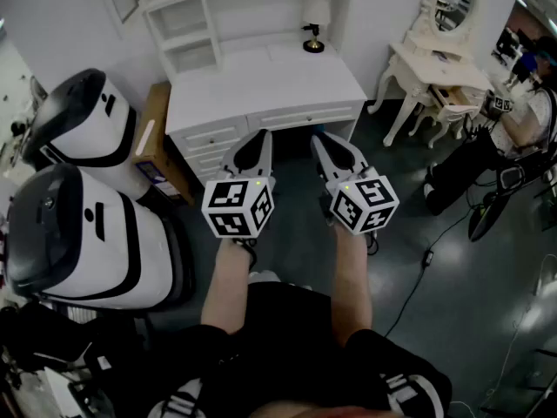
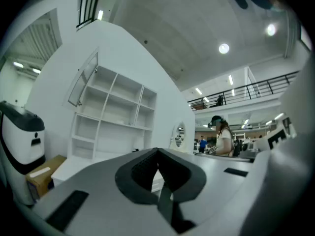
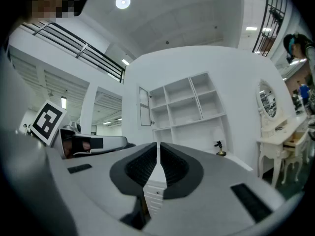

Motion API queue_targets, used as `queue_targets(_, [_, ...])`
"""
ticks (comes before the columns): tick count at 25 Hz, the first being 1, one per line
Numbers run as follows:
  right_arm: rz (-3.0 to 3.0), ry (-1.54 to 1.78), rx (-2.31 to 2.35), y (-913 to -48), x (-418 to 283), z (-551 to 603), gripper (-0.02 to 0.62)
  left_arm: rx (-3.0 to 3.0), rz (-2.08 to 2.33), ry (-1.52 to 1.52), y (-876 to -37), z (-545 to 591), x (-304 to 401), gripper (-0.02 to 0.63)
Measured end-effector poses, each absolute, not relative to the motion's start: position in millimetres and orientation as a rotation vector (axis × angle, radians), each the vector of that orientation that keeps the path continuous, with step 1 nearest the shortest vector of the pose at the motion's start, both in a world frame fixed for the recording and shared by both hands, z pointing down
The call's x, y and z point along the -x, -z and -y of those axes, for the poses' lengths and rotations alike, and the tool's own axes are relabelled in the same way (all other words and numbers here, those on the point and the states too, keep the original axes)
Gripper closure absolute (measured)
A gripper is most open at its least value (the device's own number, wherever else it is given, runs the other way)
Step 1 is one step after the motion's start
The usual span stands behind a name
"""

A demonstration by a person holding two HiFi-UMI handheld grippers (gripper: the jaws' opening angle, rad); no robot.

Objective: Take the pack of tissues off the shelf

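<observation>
A white shelf unit (image 1: 209, 16) stands on the back of a white desk (image 1: 261, 81) with drawers, ahead of me. Its compartments look bare in the left gripper view (image 2: 113, 112) and the right gripper view (image 3: 187, 107). I cannot make out a pack of tissues in any of them. A small dark-based lamp (image 1: 314, 33) stands on the desk top. My left gripper (image 1: 261, 134) and right gripper (image 1: 320, 138) hover side by side just short of the desk's front edge. Both are shut with nothing between the jaws (image 2: 157, 151) (image 3: 158, 145).
Two big white-and-black machines (image 1: 83, 116) (image 1: 78, 242) stand at the left, with a cardboard box (image 1: 152, 138) beside the desk. A white dressing table (image 1: 439, 59) with an oval mirror is at the right. Cables (image 1: 426, 251) lie on the grey floor. A person (image 2: 224, 136) stands far off.
</observation>
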State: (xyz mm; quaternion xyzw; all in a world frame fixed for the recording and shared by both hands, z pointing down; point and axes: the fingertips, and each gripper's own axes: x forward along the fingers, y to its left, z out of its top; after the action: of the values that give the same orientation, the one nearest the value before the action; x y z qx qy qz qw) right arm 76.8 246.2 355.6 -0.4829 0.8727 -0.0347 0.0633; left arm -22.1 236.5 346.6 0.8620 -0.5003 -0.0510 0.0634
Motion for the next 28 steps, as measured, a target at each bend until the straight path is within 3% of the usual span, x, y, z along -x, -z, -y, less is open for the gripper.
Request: queue_targets(28, [-2.670,0.309,1.419,-410.0,-25.1,-186.3,0.558,-2.417,1.654,0.033,-402.3,-200.5,100.0,0.595])
